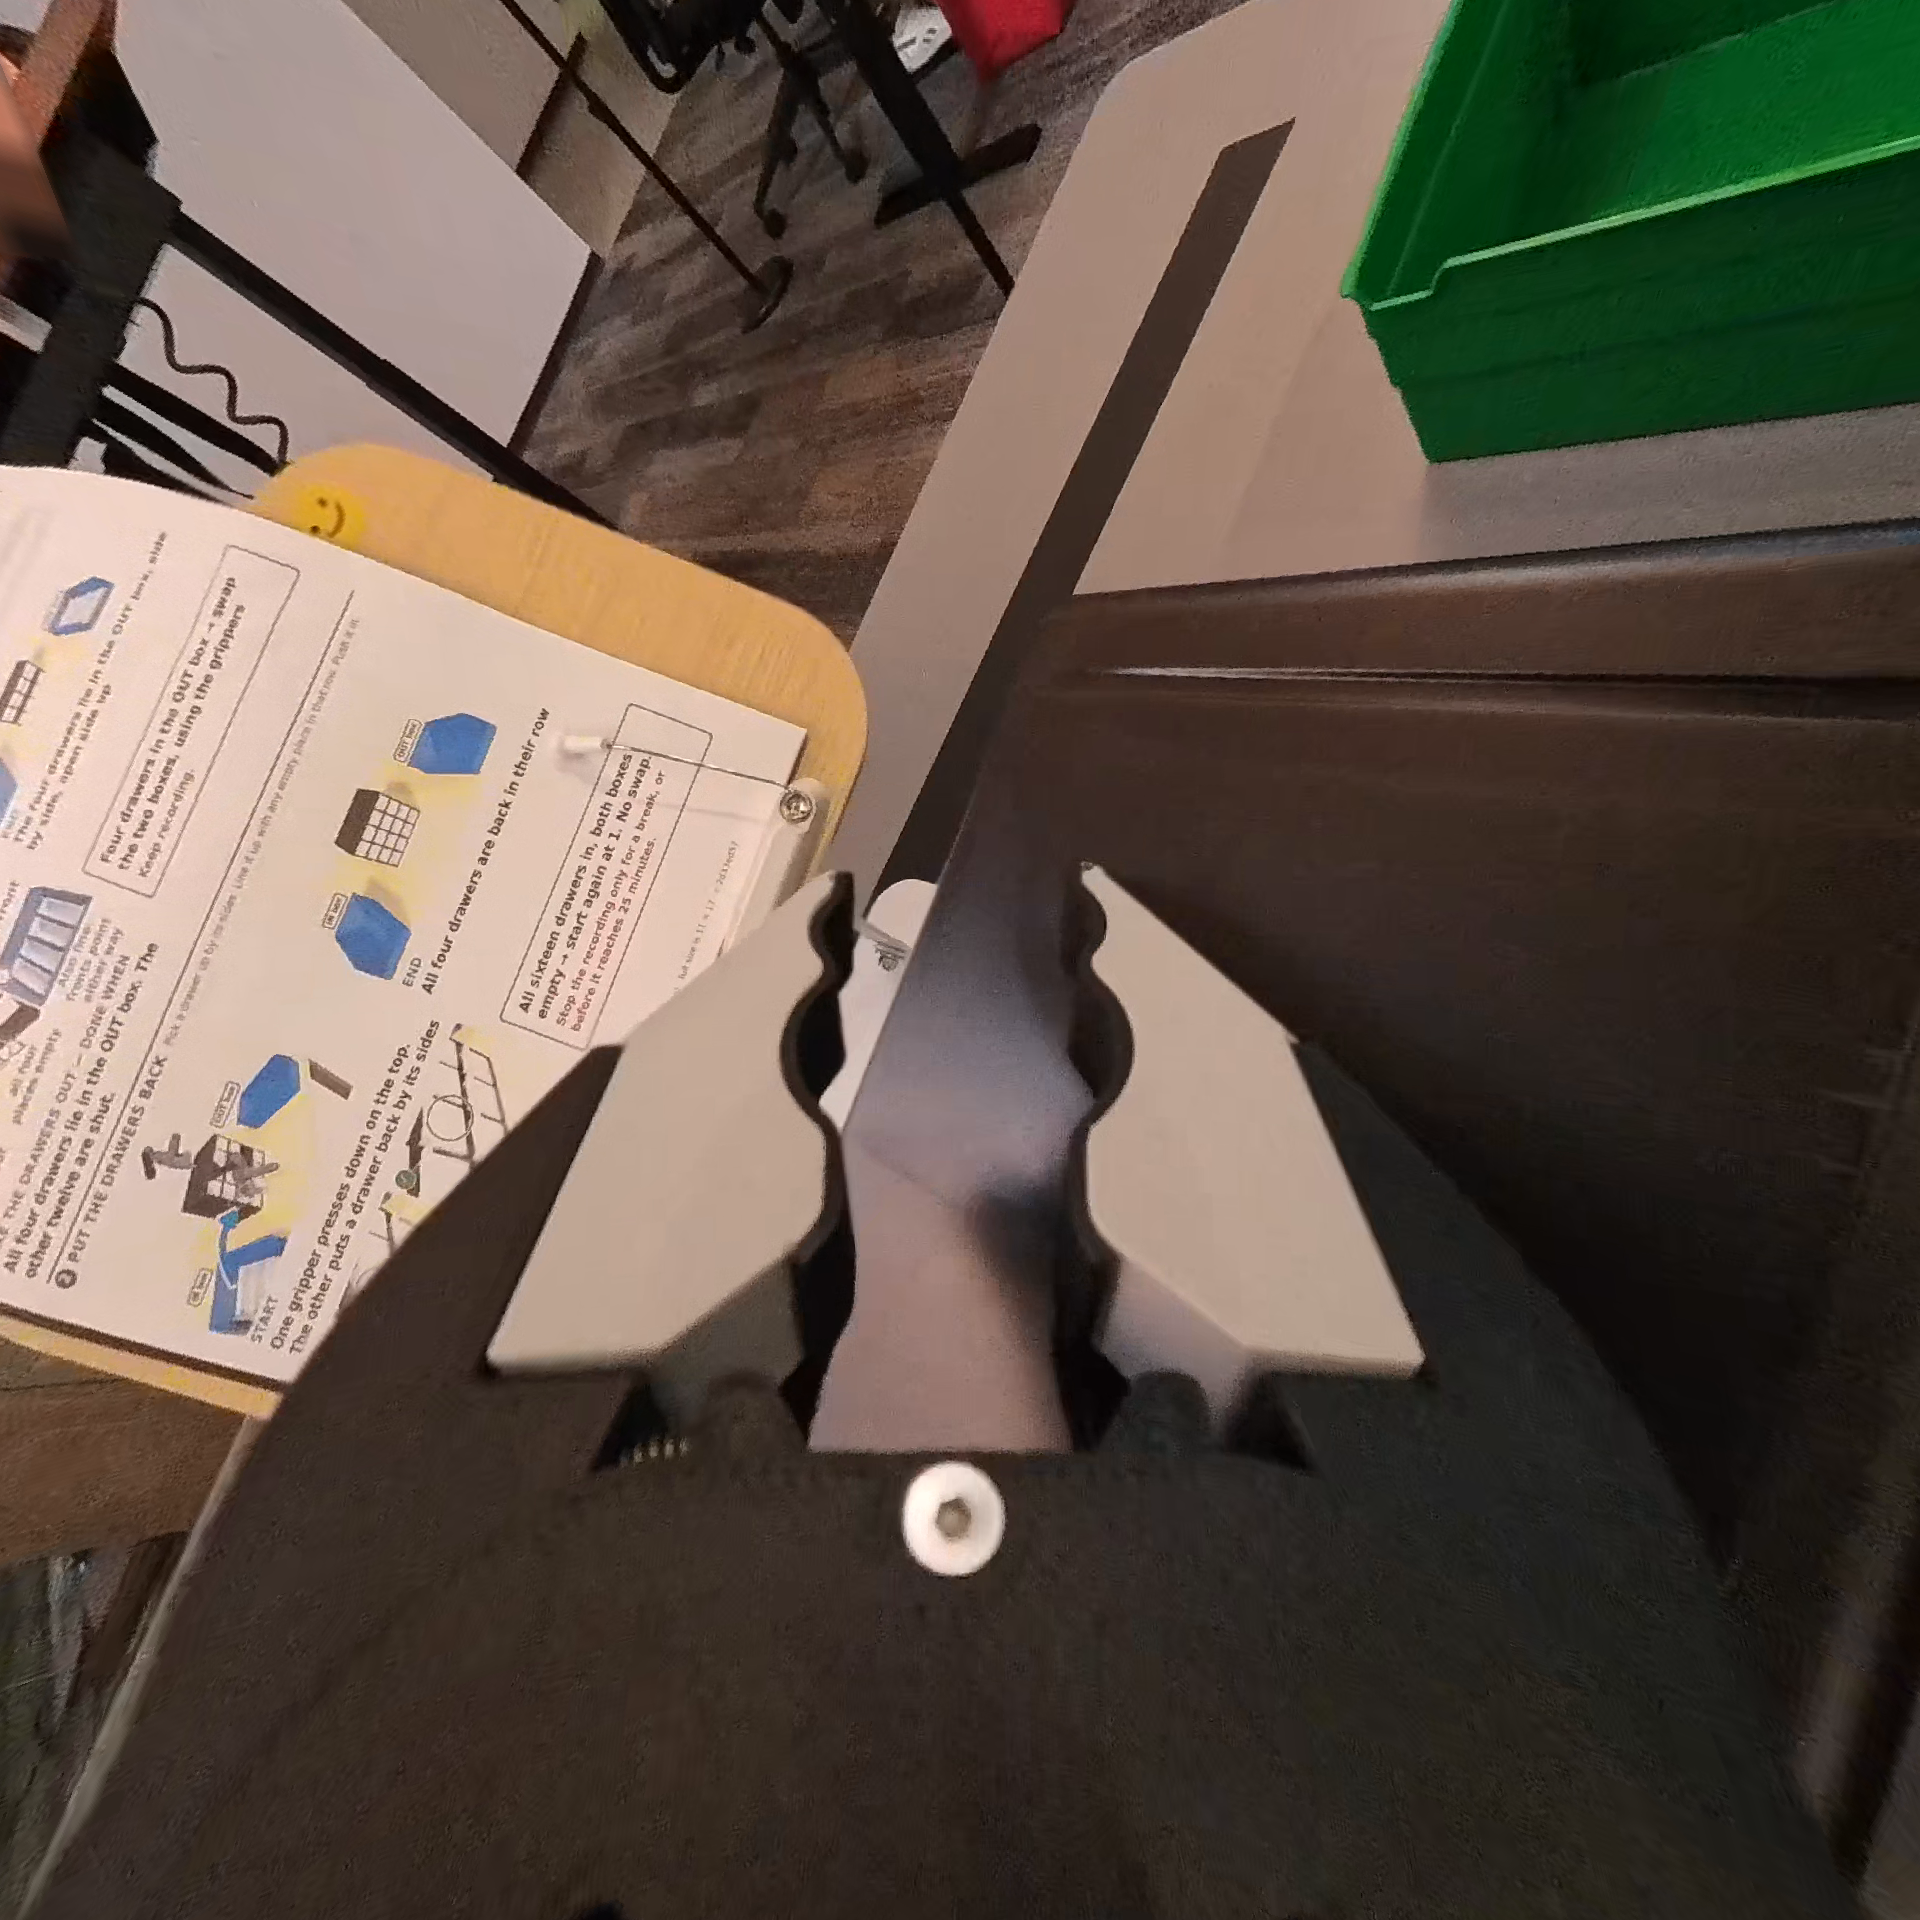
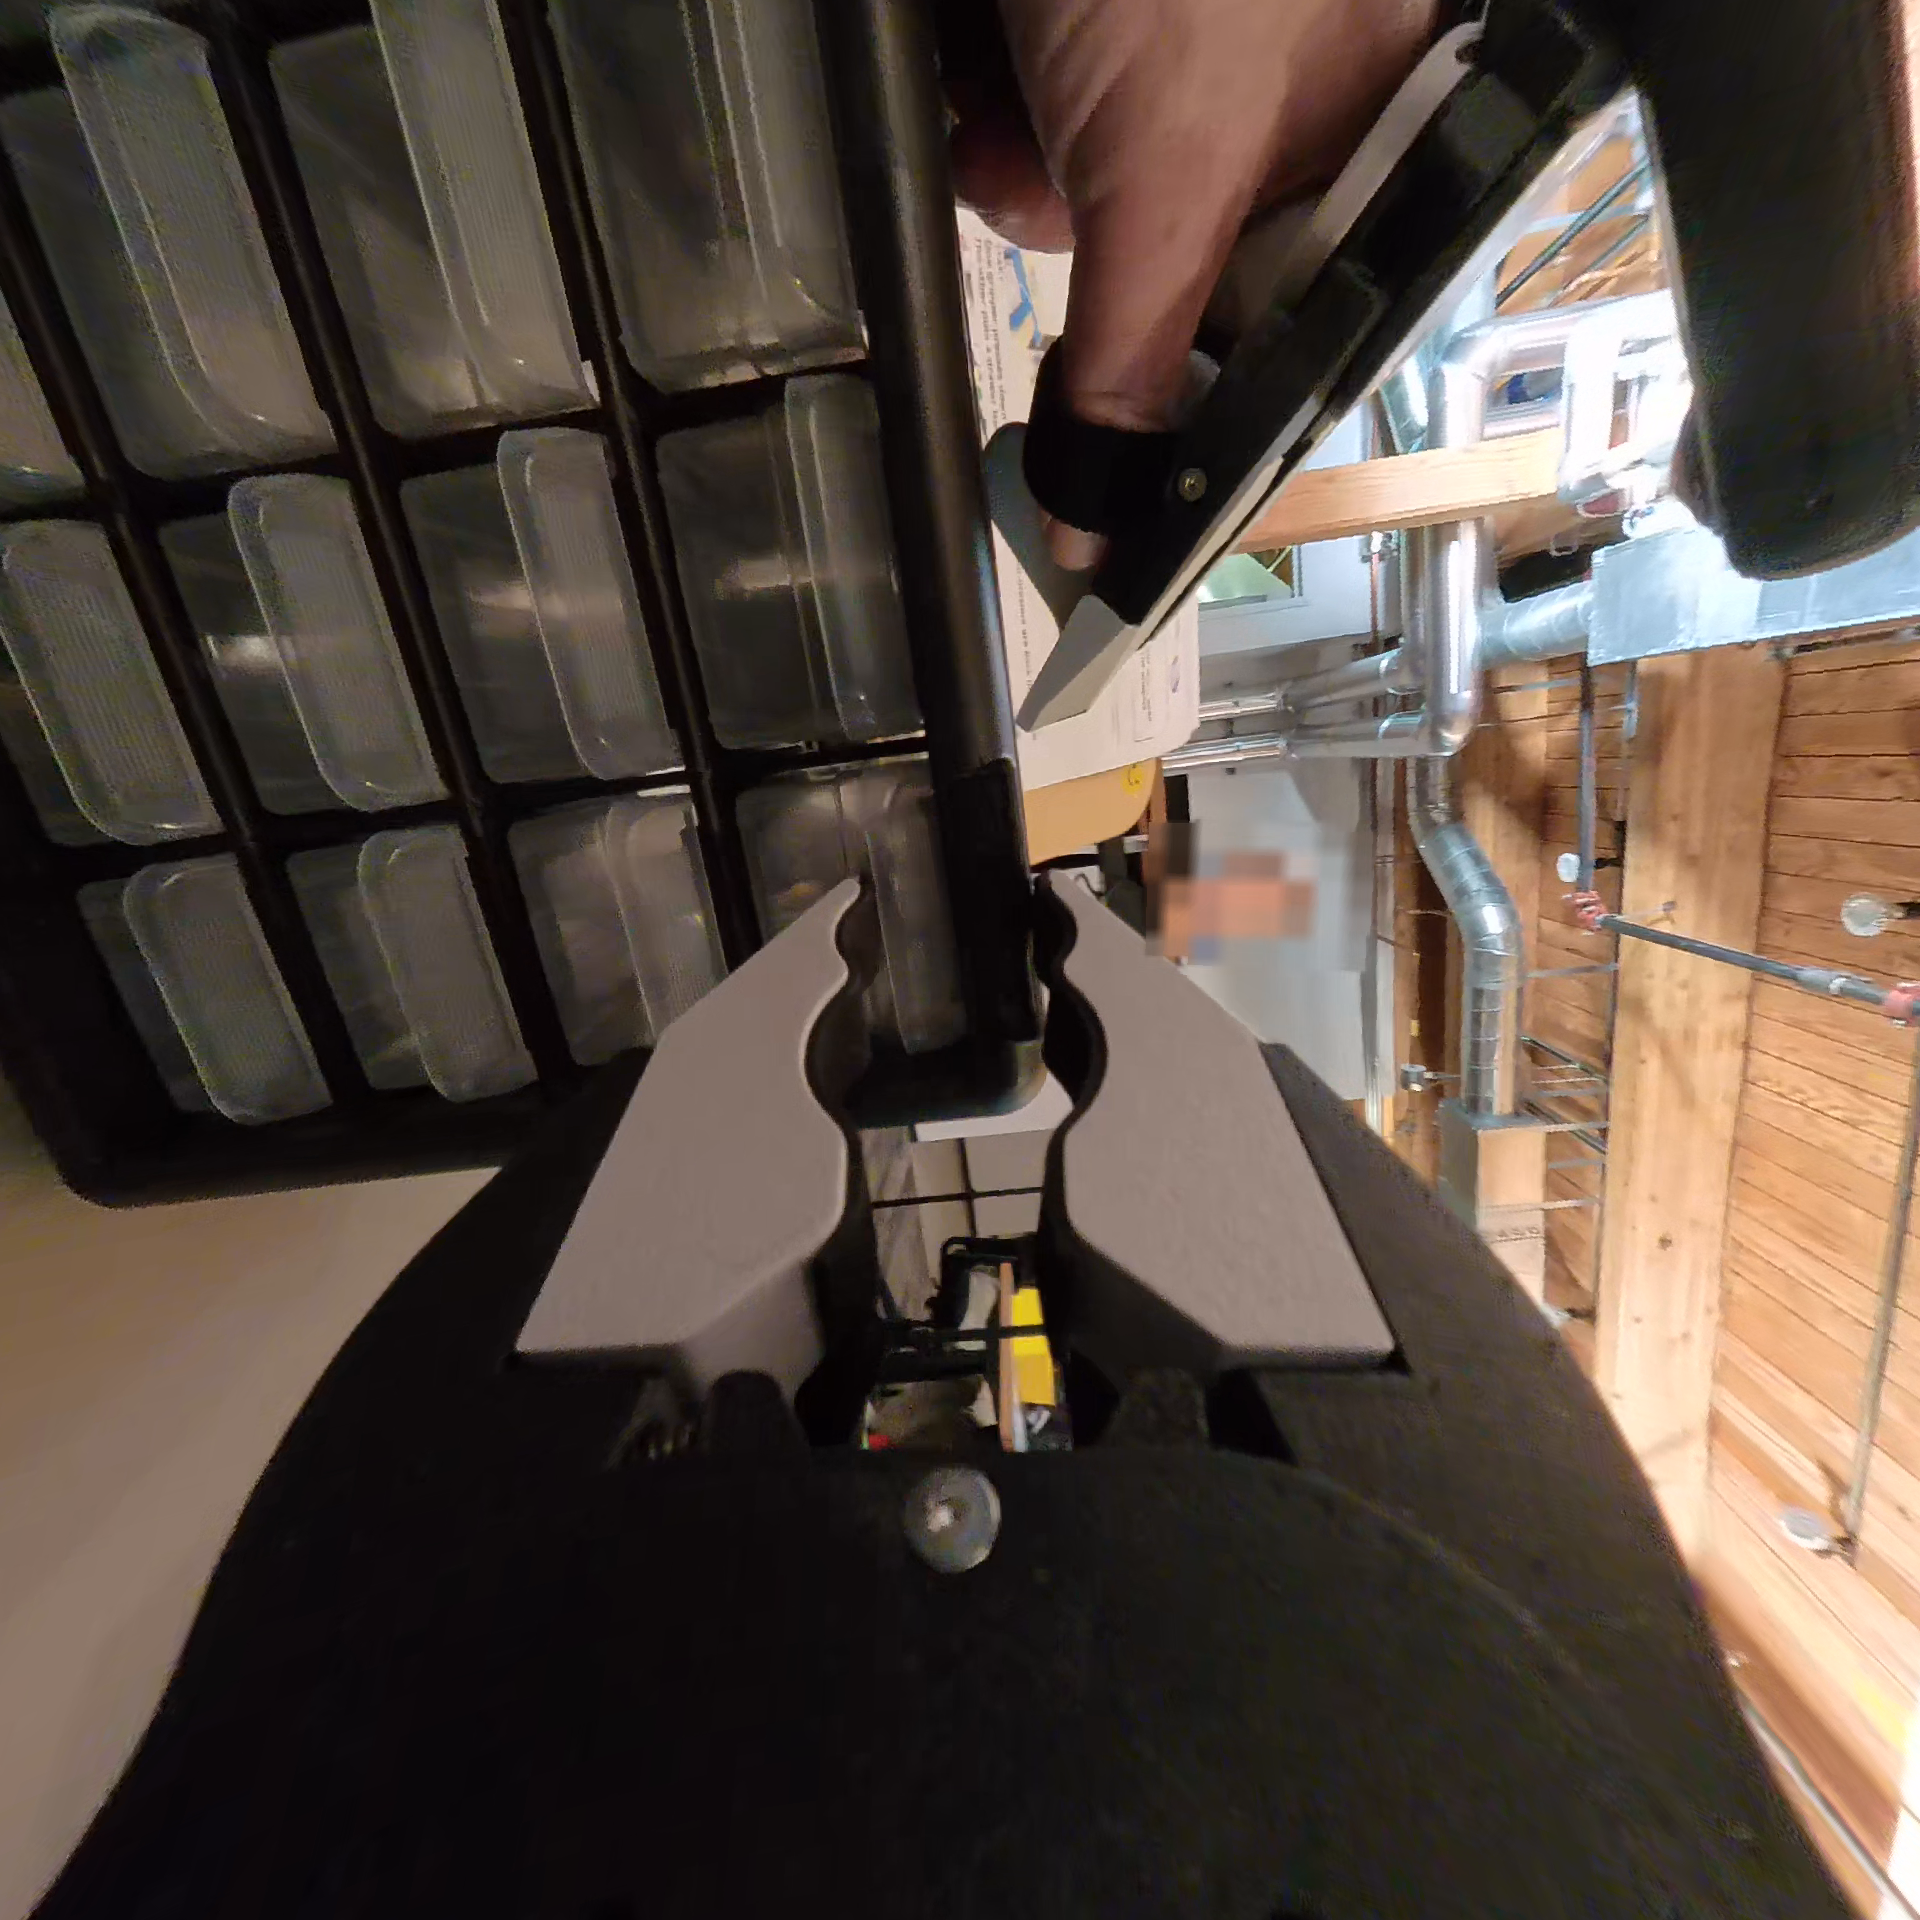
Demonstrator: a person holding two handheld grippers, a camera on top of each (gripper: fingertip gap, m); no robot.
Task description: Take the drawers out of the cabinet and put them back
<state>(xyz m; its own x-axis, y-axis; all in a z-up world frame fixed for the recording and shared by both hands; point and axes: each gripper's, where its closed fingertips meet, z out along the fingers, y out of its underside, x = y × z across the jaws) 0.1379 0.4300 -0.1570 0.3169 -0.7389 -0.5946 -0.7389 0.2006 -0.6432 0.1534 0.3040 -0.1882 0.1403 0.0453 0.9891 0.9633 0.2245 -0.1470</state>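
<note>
The black cabinet holds rows of clear drawers, all seated in their slots. My right gripper is open at the cabinet's end corner. Its jaws straddle the handle of the clear end drawer and the black side wall beside it. I cannot tell if they touch the drawer. My left gripper is open and empty over the cabinet's dark top, near its edge. It also shows in the right wrist view, held by a hand, fingertips against the cabinet's top.
A green bin stands on the grey table behind the cabinet. A printed instruction sheet on a yellow board stands left of the cabinet, off the table's edge. Floor and table legs lie beyond.
</note>
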